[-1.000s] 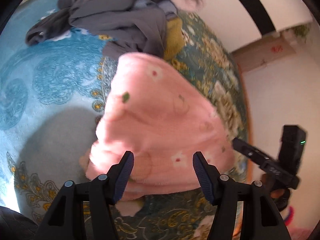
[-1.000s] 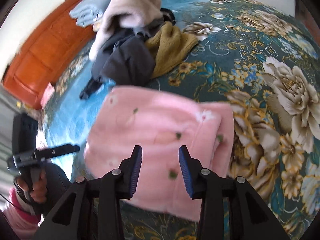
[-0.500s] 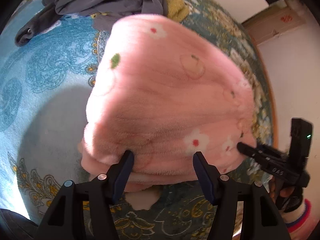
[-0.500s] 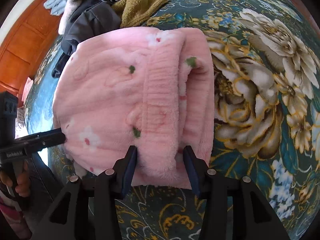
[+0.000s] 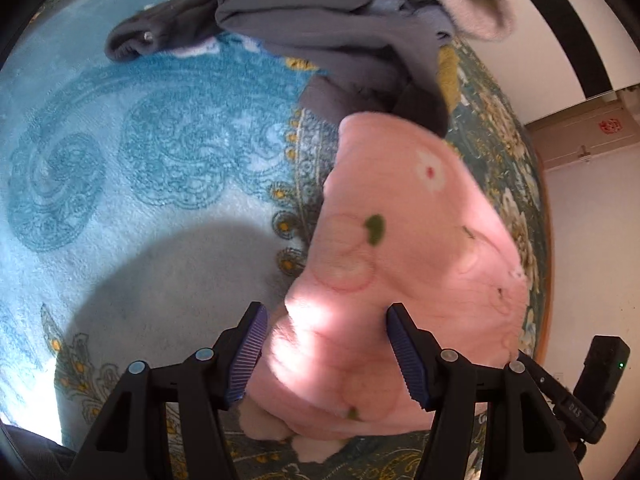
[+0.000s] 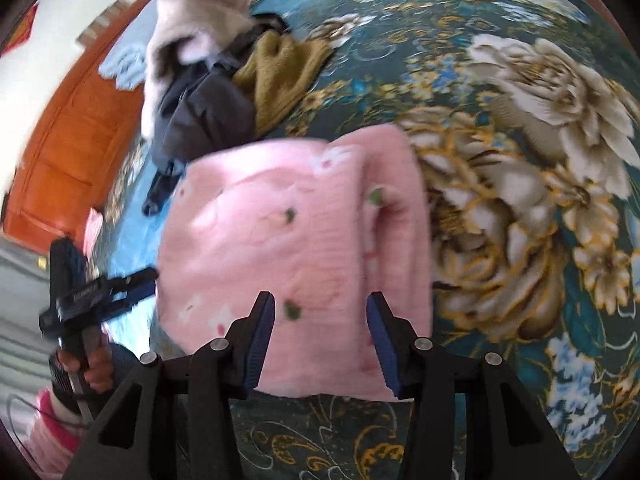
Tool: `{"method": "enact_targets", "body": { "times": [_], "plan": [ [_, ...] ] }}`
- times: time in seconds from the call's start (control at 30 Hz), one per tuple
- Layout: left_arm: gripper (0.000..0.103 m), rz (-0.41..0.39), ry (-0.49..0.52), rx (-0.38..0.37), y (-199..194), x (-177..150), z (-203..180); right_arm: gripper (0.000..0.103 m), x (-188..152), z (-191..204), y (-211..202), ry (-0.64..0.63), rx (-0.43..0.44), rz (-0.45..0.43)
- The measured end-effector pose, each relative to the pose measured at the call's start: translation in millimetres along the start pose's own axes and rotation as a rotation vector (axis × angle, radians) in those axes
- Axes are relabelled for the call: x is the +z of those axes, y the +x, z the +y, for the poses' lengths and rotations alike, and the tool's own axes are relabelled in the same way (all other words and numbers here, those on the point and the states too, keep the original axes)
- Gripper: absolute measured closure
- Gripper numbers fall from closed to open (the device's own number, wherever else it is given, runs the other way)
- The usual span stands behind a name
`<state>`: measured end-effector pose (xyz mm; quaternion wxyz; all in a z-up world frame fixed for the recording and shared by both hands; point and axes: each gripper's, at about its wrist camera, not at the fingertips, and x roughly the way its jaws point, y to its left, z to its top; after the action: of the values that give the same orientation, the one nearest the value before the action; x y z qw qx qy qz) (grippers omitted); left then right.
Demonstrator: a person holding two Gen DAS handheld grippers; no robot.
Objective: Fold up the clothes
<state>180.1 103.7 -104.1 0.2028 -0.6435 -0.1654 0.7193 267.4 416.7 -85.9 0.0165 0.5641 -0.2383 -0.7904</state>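
Left wrist view. One pink fleece garment (image 5: 404, 264), folded, printed with white flowers and green leaves, lies on the bedspread (image 5: 132, 184). Left gripper (image 5: 324, 350): two fingers spread wide, the near end of the pink bundle between them; whether the pads touch cloth cannot be told. A pale underlayer pokes out at the bundle's near edge. Beyond it, one heap of unfolded clothes: a dark grey garment (image 5: 320, 36), a beige fuzzy piece (image 5: 472, 4) on top, a sliver of mustard knit (image 5: 448, 76). The grey garment's edge sits just beside the pink bundle's far end. To the left, a broad stretch of pale blue paisley bedspread is open. At right the bed edge drops away to a white wall; the other gripper shows at lower right.

Right wrist view. Blurred. Right gripper (image 6: 320, 328): fingers wide apart, straddling the near edge of the same pink garment (image 6: 280, 240); grip cannot be confirmed. One folded ridge runs along its right side. The heap sits behind: beige (image 6: 192, 20), grey (image 6: 204, 120), mustard (image 6: 280, 72), plus one light blue item (image 6: 124, 64). To the right, dark teal bedspread (image 6: 520, 128) with large cream flowers, open. At left, a hand (image 6: 94, 364) holds the left gripper (image 6: 136, 284) against an orange wooden panel (image 6: 76, 136).
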Motion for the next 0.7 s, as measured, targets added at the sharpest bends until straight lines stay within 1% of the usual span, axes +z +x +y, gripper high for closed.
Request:
{"method": "enact_targets", "body": {
  "times": [0.07,0.1,0.17,0.2,0.23,0.27,0.3,0.33,0.37,0.43,0.47,0.5,0.53,0.6,0.7],
  "plan": [
    [0.037,0.011,0.012,-0.034,3.5,1.6,-0.5,0.054,-1.9,4.5,11.5,-0.021,-0.046,0.042],
    [0.036,0.017,0.018,-0.051,5.3,2.4,-0.8,0.054,-2.4,2.1,10.7,-0.011,-0.042,0.037],
    [0.03,0.028,0.029,-0.085,8.9,4.0,-1.4,0.054,-2.6,-4.7,4.2,0.021,-0.02,0.004],
    [0.025,0.034,0.03,-0.101,10.8,5.0,-1.1,0.047,-1.6,-11.4,1.1,0.043,-0.015,-0.016],
    [0.023,0.043,0.026,-0.113,14.1,7.5,-1.8,0.042,-0.5,-18.6,-1.6,0.064,-0.01,-0.034],
    [0.022,0.051,0.021,-0.119,16.9,9.7,-2.7,0.03,0.6,-25.8,-4.2,0.086,-0.006,-0.053],
    [0.02,0.056,0.02,-0.124,19.2,11.3,-3.0,0.021,1.7,-33.0,-6.9,0.107,-0.002,-0.072],
    [0.018,0.062,0.021,-0.13,21.3,12.0,-2.8,0.018,2.5,-42.3,-4.7,0.143,0.028,-0.074],
    [0.018,0.069,0.022,-0.137,23.4,12.4,-2.5,0.016,3.5,-49.4,-1.1,0.174,0.061,-0.068],
    [0.017,0.083,0.025,-0.152,27.6,13.3,-1.7,0.015,5.0,-62.2,11.4,0.236,0.124,-0.042],
    [0.016,0.089,0.027,-0.159,29.6,13.7,-1.4,0.011,5.7,-66.6,17.4,0.261,0.151,-0.036],
    [0.013,0.096,0.028,-0.166,31.7,14.1,-1.0,0.007,6.3,-70.9,23.3,0.286,0.178,-0.033],
    [0.007,0.103,0.029,-0.173,33.8,14.6,-0.6,0.006,6.6,-73.0,26.6,0.298,0.197,-0.04],
    [0.0,0.116,0.032,-0.187,37.9,15.4,0.1,0.005,9.6,-74.4,33.7,0.286,0.223,-0.054],
    [0.0,0.137,0.037,-0.209,44.1,16.7,1.2,0.003,14.2,-75.5,44.5,0.255,0.237,-0.048]
  ]
}}
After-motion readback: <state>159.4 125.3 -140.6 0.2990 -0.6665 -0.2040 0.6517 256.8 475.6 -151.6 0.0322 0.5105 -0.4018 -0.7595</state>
